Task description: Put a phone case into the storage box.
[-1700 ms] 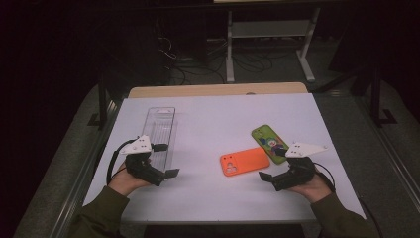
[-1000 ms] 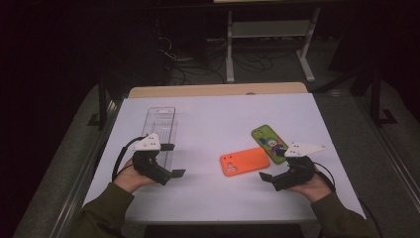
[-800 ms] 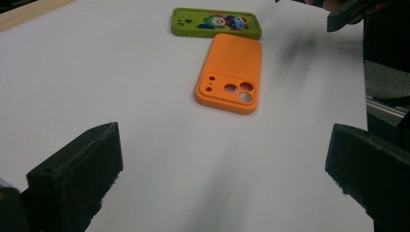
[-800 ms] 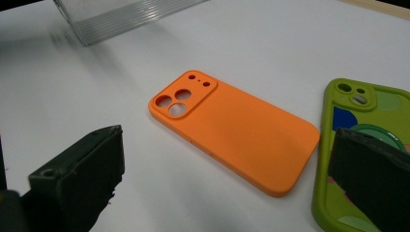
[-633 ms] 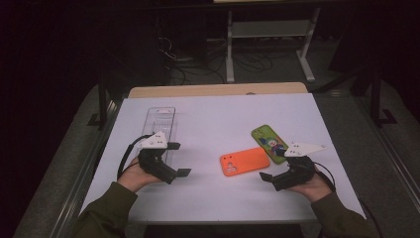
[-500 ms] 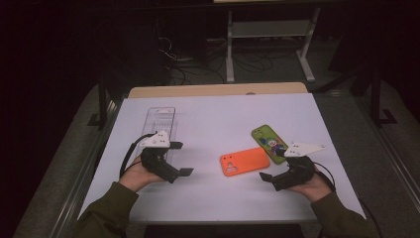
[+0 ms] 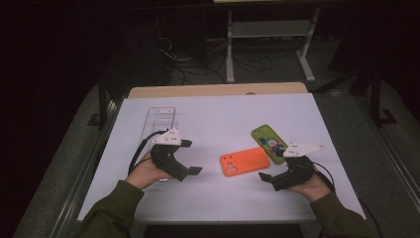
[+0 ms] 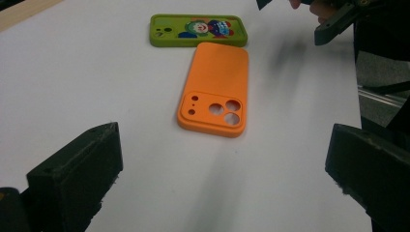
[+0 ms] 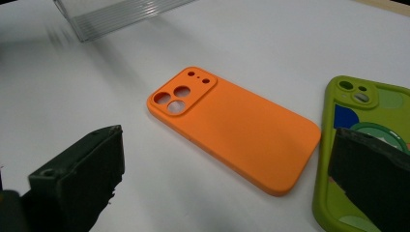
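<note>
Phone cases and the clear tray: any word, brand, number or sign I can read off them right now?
None readable.
Orange case: plain, camera cut-outs only, no text.
Green case: cartoon picture, no lettering that can be made out.
Clear tray: no label to be seen.

Orange case (image 8: 215, 92) — green cartoon-printed case (image 8: 198, 30)
</note>
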